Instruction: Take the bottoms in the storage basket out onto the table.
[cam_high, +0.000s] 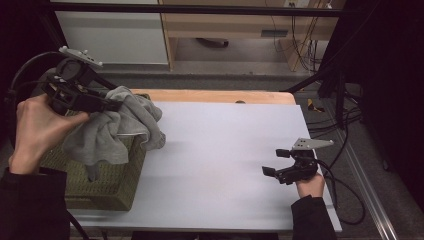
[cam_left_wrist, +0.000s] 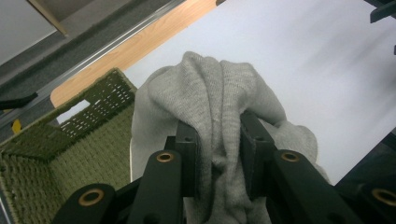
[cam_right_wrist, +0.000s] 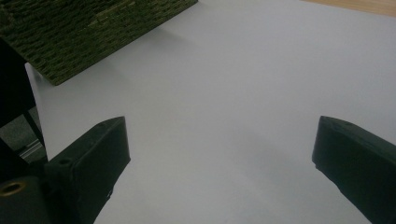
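Sweater (cam_high: 117, 127) pinched in left gripper (cam_high: 107, 104), lifted half out of woven basket (cam_high: 107, 187) at table's left edge, not yet laid on white tabletop (cam_high: 220, 150); right gripper (cam_high: 275, 162) spread wide, idle near right edge.

Grey knit cloth (cam_left_wrist: 219, 88); green woven basket (cam_high: 115, 185); matt smooth table (cam_high: 225, 150).

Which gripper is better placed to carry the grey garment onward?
Left. The left gripper is already shut on the grey garment, lifted over the green basket. The right gripper is open, well apart over the white tabletop.
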